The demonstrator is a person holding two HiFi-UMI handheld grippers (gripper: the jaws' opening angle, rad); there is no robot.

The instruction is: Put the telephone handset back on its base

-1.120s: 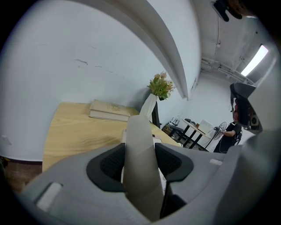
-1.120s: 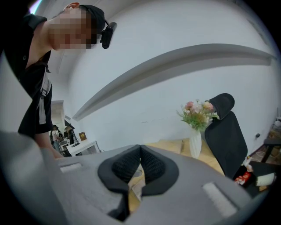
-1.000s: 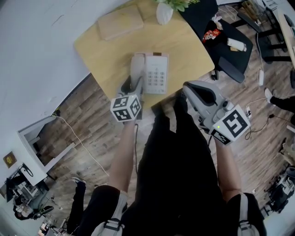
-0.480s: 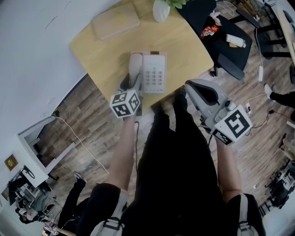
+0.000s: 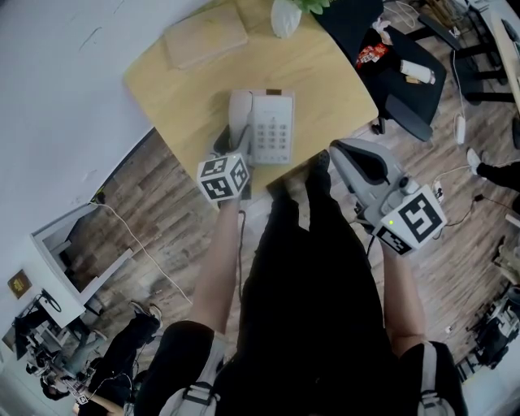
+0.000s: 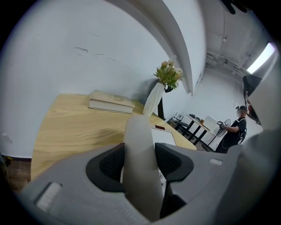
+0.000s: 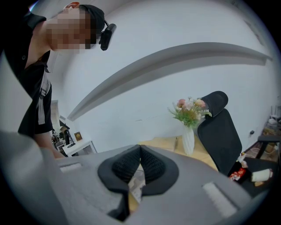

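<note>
A white telephone base (image 5: 272,126) with a keypad sits near the front edge of the light wooden table (image 5: 325,89). The pale handset (image 5: 238,114) lies along the base's left side, and I cannot tell whether it rests in the cradle. My left gripper (image 5: 233,146) is shut on the handset's near end. In the left gripper view the handset (image 6: 139,167) stands gripped between both dark pads, with the base (image 6: 164,136) just beyond on the right. My right gripper (image 5: 340,154) hovers off the table's front right edge, shut and empty, its pads meeting (image 7: 140,165).
At the table's far side a book (image 5: 205,36) lies flat and a white vase (image 5: 286,18) holds flowers. A black office chair (image 5: 398,65) with small items on its seat stands to the right. My dark-trousered legs stand below, over a wooden floor.
My left gripper has crept a little forward toward the table, still holding the handset along the base's left side. The right gripper has hardly moved.
</note>
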